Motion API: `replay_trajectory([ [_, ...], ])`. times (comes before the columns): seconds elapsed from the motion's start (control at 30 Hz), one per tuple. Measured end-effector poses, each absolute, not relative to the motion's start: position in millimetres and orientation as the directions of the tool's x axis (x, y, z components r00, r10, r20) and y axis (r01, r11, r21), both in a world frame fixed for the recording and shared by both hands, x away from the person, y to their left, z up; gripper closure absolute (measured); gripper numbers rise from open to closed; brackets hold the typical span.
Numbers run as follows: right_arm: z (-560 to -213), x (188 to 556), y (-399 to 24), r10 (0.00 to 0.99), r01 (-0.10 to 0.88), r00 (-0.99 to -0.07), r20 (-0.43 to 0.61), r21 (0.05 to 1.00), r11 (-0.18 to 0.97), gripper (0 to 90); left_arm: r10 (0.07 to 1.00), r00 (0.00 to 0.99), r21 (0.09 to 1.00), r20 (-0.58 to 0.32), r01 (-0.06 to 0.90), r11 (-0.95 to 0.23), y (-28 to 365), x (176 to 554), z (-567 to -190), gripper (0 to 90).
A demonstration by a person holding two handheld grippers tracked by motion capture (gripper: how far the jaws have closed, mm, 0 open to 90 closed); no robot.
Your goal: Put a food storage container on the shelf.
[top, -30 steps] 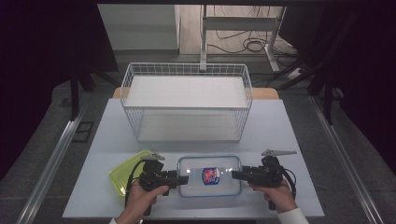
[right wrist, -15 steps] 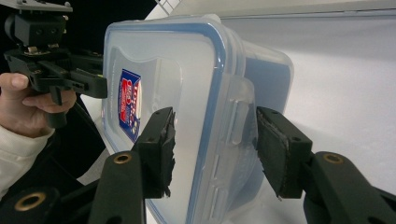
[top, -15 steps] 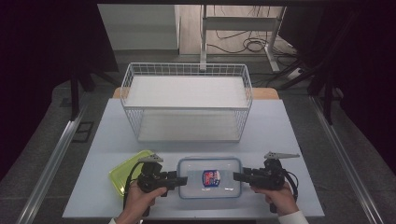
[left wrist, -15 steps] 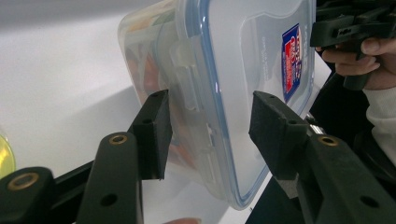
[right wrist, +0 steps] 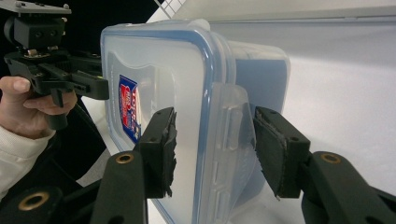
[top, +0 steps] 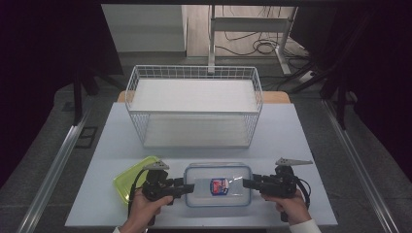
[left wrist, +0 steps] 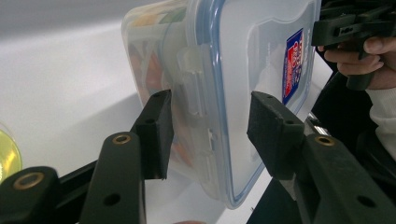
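White table (top: pixel 301 141): lidded box (top: pixel 217 184) lies lengthwise between my grippers, left (top: pixel 188 188) and right (top: pixel 247 183), jaws closing over end latches, not yet clamped.

left gripper (top: pixel 187 187): black, pistol-style body, grey three-cornered plate on top, black trailing cable
right gripper (top: pixel 246 183): the same build
jaws: black pads, brass-ringed screw holes
sleeve (top: pixel 305 227): white cuff
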State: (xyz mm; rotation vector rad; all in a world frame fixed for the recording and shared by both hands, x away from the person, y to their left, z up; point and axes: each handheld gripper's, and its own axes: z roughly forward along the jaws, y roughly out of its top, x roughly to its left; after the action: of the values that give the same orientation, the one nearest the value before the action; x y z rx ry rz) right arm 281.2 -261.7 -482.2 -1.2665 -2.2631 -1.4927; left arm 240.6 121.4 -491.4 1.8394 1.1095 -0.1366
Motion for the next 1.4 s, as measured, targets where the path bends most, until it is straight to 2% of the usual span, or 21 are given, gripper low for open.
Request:
replay_trajectory([
  [0.9, -452.2, 277.1, -260.3, 0.531, 0.640, -0.689, 0.493, 0.758, 0.128, 50.8, 0.628, 0.632, 0.735, -0.454, 0.664, -0.137, 128.4, 235.4, -456.8, 51.5],
  [1.4, -416.0, 294.4, -252.3, 0.521, 0.593, -0.722, 0.456, 0.795, 0.126, 50.8, 0.620, 0.648, 0.766, -0.443, 0.632, -0.113, 138.8, 251.7, -423.3, 53.1],
])
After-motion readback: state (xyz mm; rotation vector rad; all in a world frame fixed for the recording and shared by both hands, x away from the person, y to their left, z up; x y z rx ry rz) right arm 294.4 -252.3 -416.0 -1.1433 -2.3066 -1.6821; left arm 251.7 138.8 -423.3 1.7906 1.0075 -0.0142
